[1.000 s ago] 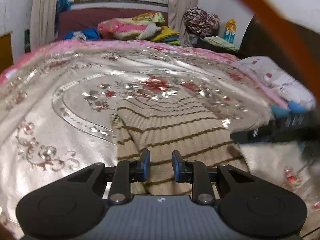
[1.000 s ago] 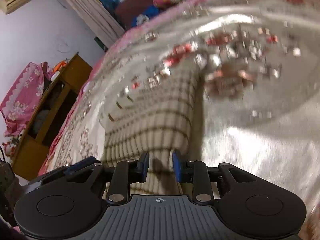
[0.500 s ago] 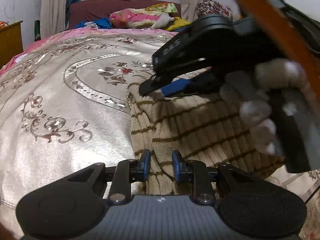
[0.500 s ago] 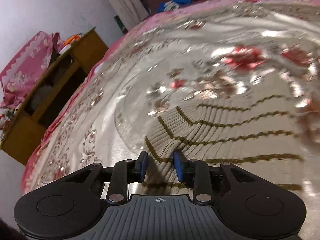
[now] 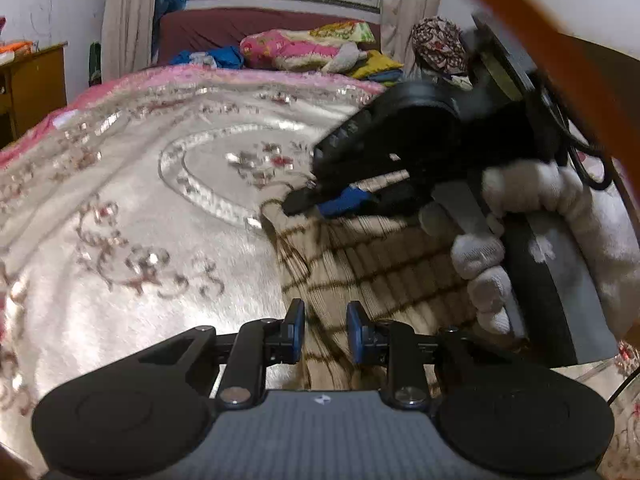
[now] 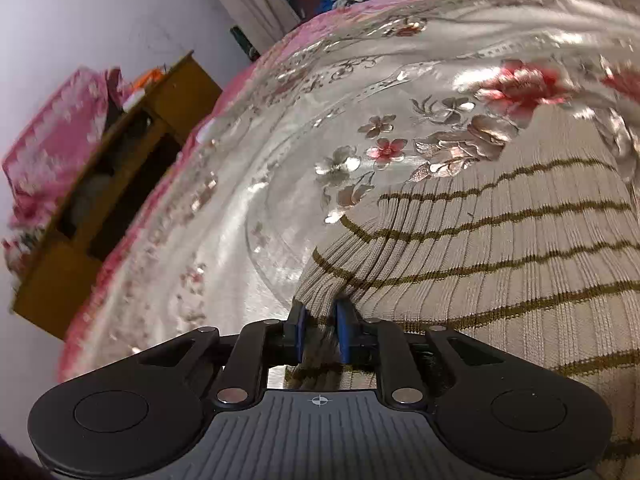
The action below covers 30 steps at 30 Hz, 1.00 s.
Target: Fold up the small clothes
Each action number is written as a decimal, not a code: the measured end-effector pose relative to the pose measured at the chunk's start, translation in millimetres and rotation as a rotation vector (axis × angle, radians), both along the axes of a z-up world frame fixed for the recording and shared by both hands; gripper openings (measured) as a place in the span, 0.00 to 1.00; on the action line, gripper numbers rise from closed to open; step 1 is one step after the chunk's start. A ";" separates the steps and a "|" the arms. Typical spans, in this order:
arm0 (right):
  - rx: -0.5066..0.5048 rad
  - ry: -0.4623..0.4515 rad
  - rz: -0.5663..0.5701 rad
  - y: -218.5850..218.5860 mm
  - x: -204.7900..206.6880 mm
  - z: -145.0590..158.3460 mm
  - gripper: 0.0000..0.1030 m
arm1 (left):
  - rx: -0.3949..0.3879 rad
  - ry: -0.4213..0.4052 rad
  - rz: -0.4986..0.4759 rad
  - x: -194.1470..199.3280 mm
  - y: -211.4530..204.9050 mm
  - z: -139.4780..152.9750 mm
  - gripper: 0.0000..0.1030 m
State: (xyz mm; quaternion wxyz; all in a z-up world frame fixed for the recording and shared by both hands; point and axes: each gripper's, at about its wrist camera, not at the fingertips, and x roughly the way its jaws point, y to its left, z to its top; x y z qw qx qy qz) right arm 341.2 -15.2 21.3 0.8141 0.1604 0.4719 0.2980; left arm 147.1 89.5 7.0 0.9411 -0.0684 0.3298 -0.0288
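Note:
A beige ribbed knit garment with thin olive stripes (image 5: 372, 264) lies on a shiny floral bedspread (image 5: 140, 216). My left gripper (image 5: 325, 330) is shut on the garment's near edge, with cloth bunched between its blue pads. My right gripper (image 6: 320, 330) is shut on the garment's left corner (image 6: 500, 248), which lifts in a ridge between its fingers. In the left wrist view the right gripper (image 5: 320, 206) shows from the side, held by a white-gloved hand (image 5: 532, 240), its tips at the garment's far corner.
A pile of pillows and clothes (image 5: 304, 48) lies at the head of the bed under a window. A wooden cabinet (image 6: 108, 184) stands left of the bed. An orange strap (image 5: 560, 40) crosses the upper right of the left wrist view.
The right gripper has closed tighter on the garment's corner and dragged it leftwards over the garment. The left gripper has kept its hold on the near edge.

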 end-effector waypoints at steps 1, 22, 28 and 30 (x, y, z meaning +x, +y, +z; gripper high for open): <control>0.010 0.000 -0.003 -4.0 -0.9 2.8 0.19 | 0.012 -0.010 0.000 0.4 -0.9 4.4 0.31; -0.082 0.035 -0.074 -111.3 -83.2 25.0 0.20 | 0.071 0.075 0.035 61.1 -13.3 10.1 0.32; -0.084 -0.037 -0.103 -117.8 -113.3 35.5 0.24 | 0.074 0.082 0.020 29.0 -22.7 17.2 0.32; -0.154 -0.051 -0.098 -114.3 -119.2 29.3 0.25 | 0.069 0.098 0.016 22.0 -26.2 14.8 0.32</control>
